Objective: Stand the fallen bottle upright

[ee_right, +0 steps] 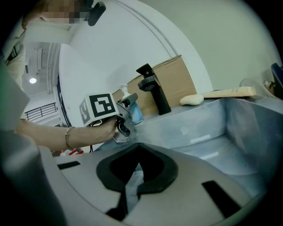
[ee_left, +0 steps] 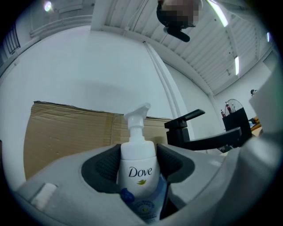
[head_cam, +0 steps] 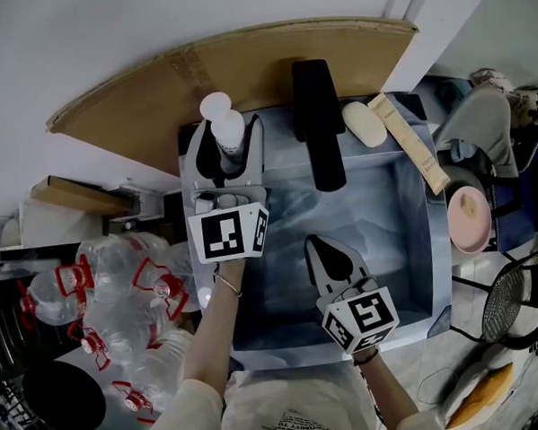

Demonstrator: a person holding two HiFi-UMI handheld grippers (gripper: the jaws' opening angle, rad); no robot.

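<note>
A white Dove pump bottle [head_cam: 227, 126] stands upright between the pads of my left gripper [head_cam: 224, 149], at the back left corner of the steel sink [head_cam: 401, 261]. In the left gripper view the bottle [ee_left: 138, 165] fills the gap, pump head on top, and both dark pads [ee_left: 104, 170] press on its sides. Whether its base rests on the rim is hidden. My right gripper [head_cam: 315, 243] hovers over the basin with its tips together and nothing between them [ee_right: 138, 176]. The right gripper view also shows the left gripper [ee_right: 128, 108] with the bottle [ee_right: 134, 114].
A black faucet [head_cam: 317, 122] stands at the sink's back edge, with a soap bar [head_cam: 364, 123] and a wooden stick [head_cam: 410, 141] to its right. Cardboard [head_cam: 232, 64] leans on the wall behind. A pink bowl [head_cam: 469, 216] sits at the right. Several plastic water bottles [head_cam: 129, 310] lie at the lower left.
</note>
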